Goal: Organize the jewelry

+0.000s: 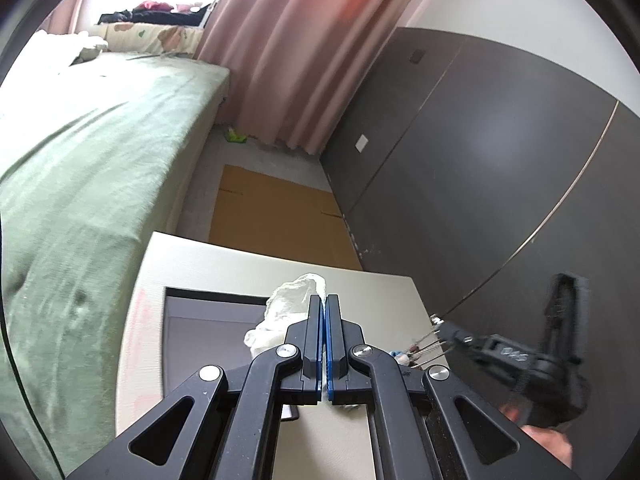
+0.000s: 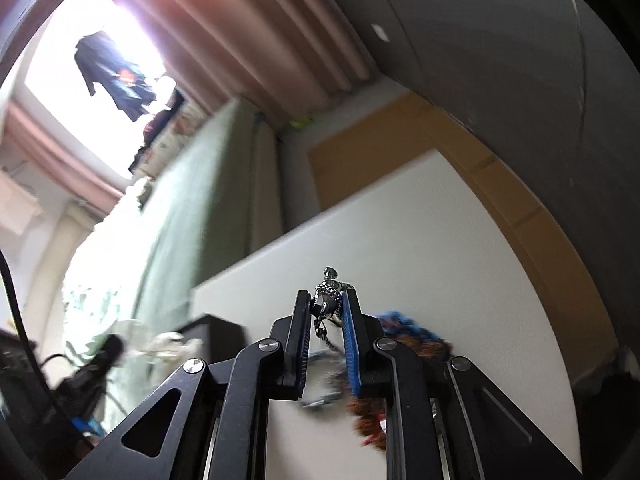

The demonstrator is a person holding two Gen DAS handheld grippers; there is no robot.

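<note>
My right gripper (image 2: 326, 300) grasps a silver pendant necklace (image 2: 329, 294) between its blue-padded fingers, its chain trailing down between them, above the white table (image 2: 460, 248) at lower centre of the right wrist view. Just right of the fingers lies a heap of blue and rust-coloured beaded jewelry (image 2: 416, 340), blurred. My left gripper (image 1: 323, 312) is clenched with nothing between its pads, low in the left wrist view, and a crumpled white cloth (image 1: 288, 304) sits directly ahead of it, partly covering the dark tray (image 1: 208, 320) at lower left. The right gripper (image 1: 440, 330) enters from the lower right edge there. Beyond the table's far edge lie flat cardboard (image 1: 276, 212) on the floor, a green-covered bed (image 1: 92, 152) at left, a pink curtain (image 1: 304, 52) at top, and a dark wardrobe (image 1: 480, 152) at right.
</note>
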